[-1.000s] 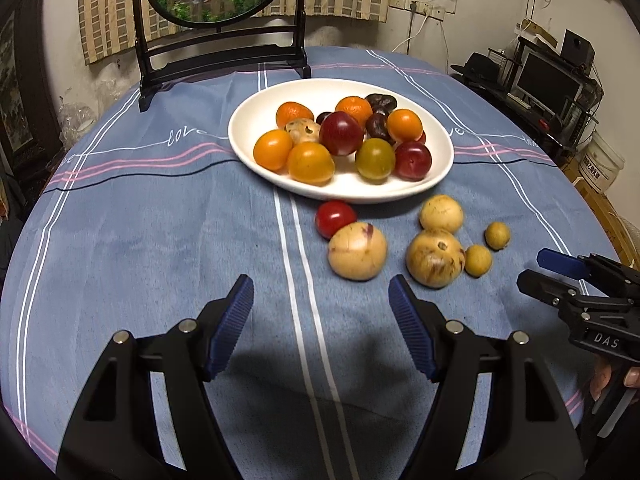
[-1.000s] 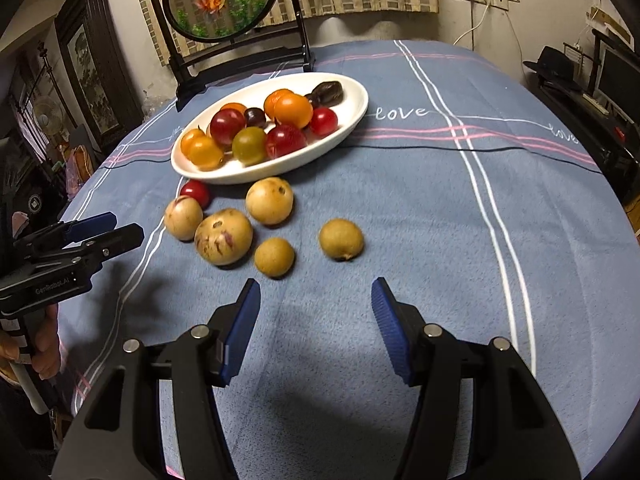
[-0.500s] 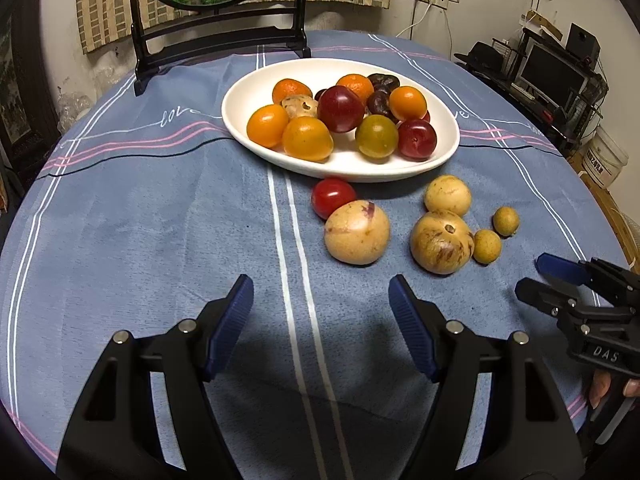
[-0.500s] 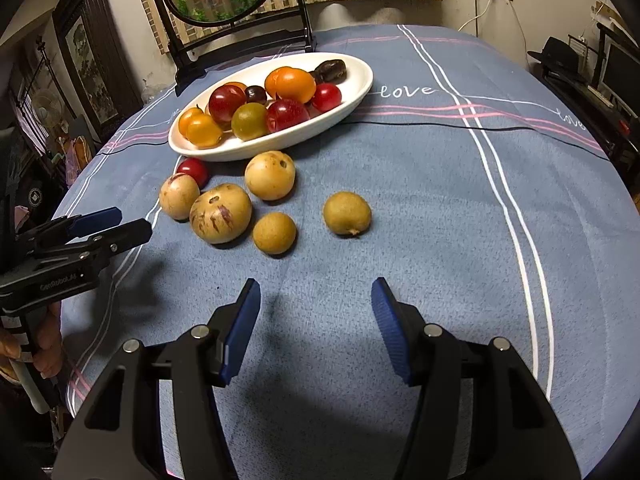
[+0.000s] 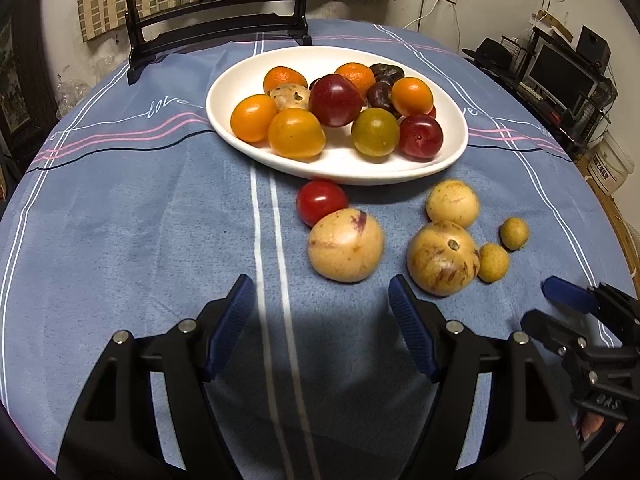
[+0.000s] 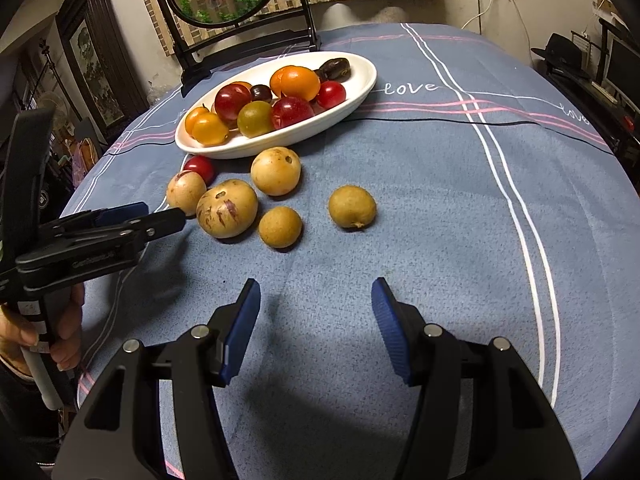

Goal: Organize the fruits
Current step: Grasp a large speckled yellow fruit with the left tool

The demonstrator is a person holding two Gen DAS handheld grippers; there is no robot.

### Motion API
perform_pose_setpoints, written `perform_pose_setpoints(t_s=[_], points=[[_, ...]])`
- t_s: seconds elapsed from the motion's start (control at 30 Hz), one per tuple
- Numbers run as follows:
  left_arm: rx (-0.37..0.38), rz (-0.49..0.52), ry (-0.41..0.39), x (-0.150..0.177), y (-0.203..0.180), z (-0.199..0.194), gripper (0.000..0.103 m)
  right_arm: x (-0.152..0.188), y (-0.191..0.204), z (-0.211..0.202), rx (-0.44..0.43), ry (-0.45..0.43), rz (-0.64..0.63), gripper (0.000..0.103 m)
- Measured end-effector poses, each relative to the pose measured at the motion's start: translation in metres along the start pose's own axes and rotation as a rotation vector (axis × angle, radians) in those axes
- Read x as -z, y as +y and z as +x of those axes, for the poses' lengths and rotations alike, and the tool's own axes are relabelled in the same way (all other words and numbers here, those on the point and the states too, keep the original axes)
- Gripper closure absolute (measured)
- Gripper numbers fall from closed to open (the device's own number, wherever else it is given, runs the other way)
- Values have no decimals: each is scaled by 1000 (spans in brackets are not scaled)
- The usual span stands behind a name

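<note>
Both tools hanging wide open over loose fruit beside the white oval plate.

Left wrist view: the left tool (image 5: pixel 320 320) is hovering with its blue-padded jaws spread wide and gripping nothing, just short of a tan purple-streaked round fruit (image 5: pixel 346 245) lying on the blue striped cloth surface (image 5: pixel 120 240). A small red tomato (image 5: pixel 321 202) is touching that fruit, sitting just beside the white oval plate (image 5: pixel 240 80) heaped with orange, red and green fruit. Right wrist view: the right tool (image 6: pixel 316 322) is likewise gaping wide and gripping nothing, facing a small brownish-yellow round fruit (image 6: pixel 280 227) and a second one (image 6: pixel 352 206) lying apart from it.
</note>
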State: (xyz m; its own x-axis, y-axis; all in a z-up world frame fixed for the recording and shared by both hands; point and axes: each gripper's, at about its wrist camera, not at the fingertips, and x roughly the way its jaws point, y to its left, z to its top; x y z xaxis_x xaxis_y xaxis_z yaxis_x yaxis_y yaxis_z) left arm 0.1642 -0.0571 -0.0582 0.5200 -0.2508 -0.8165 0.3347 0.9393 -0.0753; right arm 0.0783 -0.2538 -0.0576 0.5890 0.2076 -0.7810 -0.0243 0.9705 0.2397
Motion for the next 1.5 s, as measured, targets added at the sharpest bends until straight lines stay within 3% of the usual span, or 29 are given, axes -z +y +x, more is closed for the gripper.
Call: perform_pose_setpoints(t_s=[0.5, 0.57, 0.6, 0.73, 1.17, 1.3, 1.5], points=[[-6, -55, 23, -15, -1, 20, 33, 0, -1, 3, -8, 5, 10, 42], [-21, -34, 15, -13, -4, 18, 44, 0, -1, 2, -10, 5, 11, 42], [15, -35, 10, -13, -4, 16, 62, 0, -1, 2, -10, 4, 11, 42], [65, -98, 21, -11, 5, 9, 61, 0, -1, 2, -7, 5, 8, 42], [37, -57, -15, 15, 22, -18, 61, -6, 26, 5, -10, -3, -89, 42], [48, -69, 1, 19, 27, -14, 61, -13, 34, 11, 37, 5, -154, 42], [61, -81, 4, 19, 30, -12, 61, -27, 34, 30, 38, 47, -183, 59]])
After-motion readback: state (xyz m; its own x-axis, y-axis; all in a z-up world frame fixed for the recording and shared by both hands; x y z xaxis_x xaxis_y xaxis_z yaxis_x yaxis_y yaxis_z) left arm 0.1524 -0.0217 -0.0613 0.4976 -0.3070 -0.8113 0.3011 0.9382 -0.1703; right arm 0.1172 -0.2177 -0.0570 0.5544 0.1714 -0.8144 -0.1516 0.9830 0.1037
